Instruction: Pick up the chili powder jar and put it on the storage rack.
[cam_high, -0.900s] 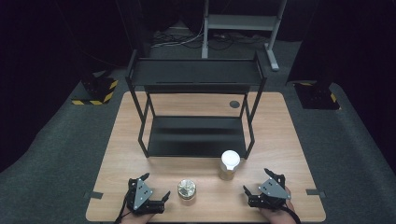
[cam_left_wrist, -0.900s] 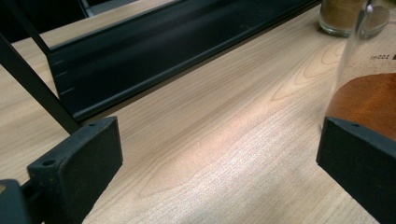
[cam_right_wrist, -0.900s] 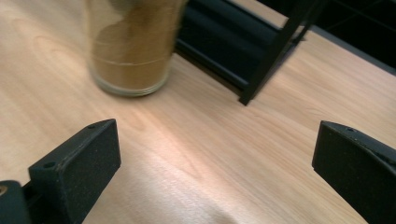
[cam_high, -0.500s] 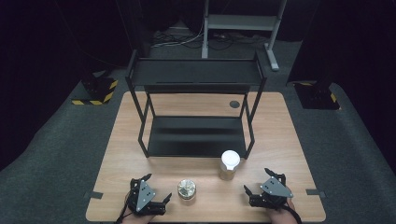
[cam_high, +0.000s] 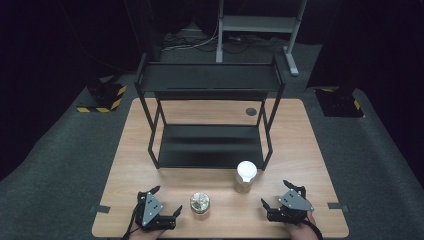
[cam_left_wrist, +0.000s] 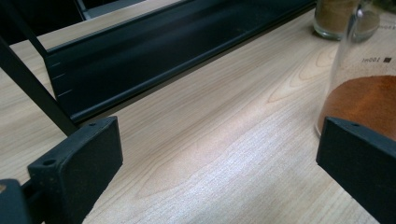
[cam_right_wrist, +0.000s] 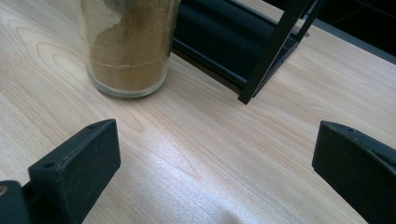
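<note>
Two jars stand on the wooden table (cam_high: 300, 130) in front of a black two-tier rack (cam_high: 210, 115). The short jar (cam_high: 200, 203) holds orange-red powder and appears at the right of the left gripper view (cam_left_wrist: 364, 88). The taller white-lidded jar (cam_high: 245, 176) holds tan powder (cam_right_wrist: 128, 46). My left gripper (cam_high: 165, 202) sits open near the front edge, just left of the short jar, jaws wide apart (cam_left_wrist: 210, 154). Open as well, my right gripper (cam_high: 280, 195) rests at the front right, below and right of the tall jar (cam_right_wrist: 215, 158).
The rack's lower shelf (cam_left_wrist: 154, 51) lies just behind the jars; its front right leg (cam_right_wrist: 271, 51) stands close to the tall jar. A round grommet (cam_high: 251, 111) sits at the table's back right. Dark floor surrounds the table.
</note>
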